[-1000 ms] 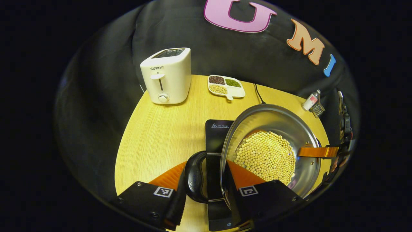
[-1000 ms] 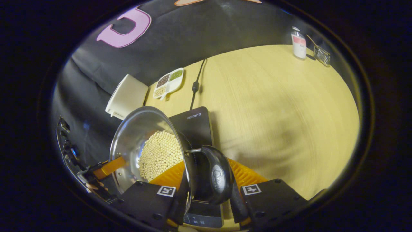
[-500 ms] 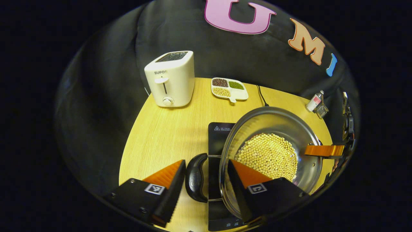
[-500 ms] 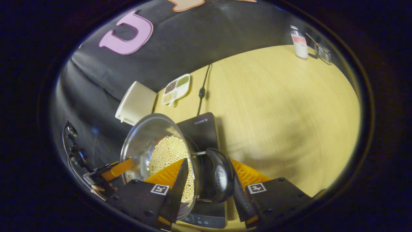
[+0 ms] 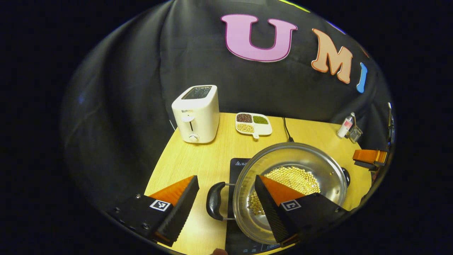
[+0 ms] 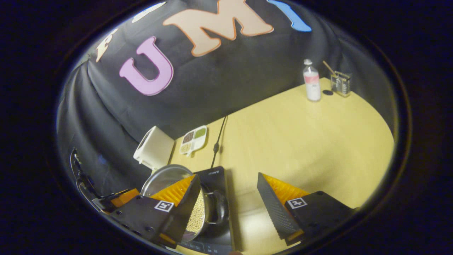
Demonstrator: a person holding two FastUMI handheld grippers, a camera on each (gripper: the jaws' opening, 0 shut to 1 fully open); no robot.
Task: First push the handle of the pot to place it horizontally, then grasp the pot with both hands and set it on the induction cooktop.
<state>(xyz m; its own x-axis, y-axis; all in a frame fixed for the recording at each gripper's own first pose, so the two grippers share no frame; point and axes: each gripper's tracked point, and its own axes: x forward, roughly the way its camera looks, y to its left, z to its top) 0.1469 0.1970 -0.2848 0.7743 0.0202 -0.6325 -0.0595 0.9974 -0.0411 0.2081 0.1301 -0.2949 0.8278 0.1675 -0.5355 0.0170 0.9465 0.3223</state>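
Pot (image 5: 329,177) on cooktop (image 5: 238,166), both tongs wide, prob clear

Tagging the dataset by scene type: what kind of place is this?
Likely a staged kitchen tabletop in a recording booth: an induction cooktop under a steel pot of beans, a white toaster, and a black cloth wall behind.

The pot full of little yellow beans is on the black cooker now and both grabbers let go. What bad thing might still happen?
The left gripper is open, with one finger over the pot and the handle between its fingers; pulling away carelessly might snag it, jolting the soybeans. The pot seems to sit off-centre on the induction cooktop, so a nudge might slide it. The right gripper is also open beside the other handle.
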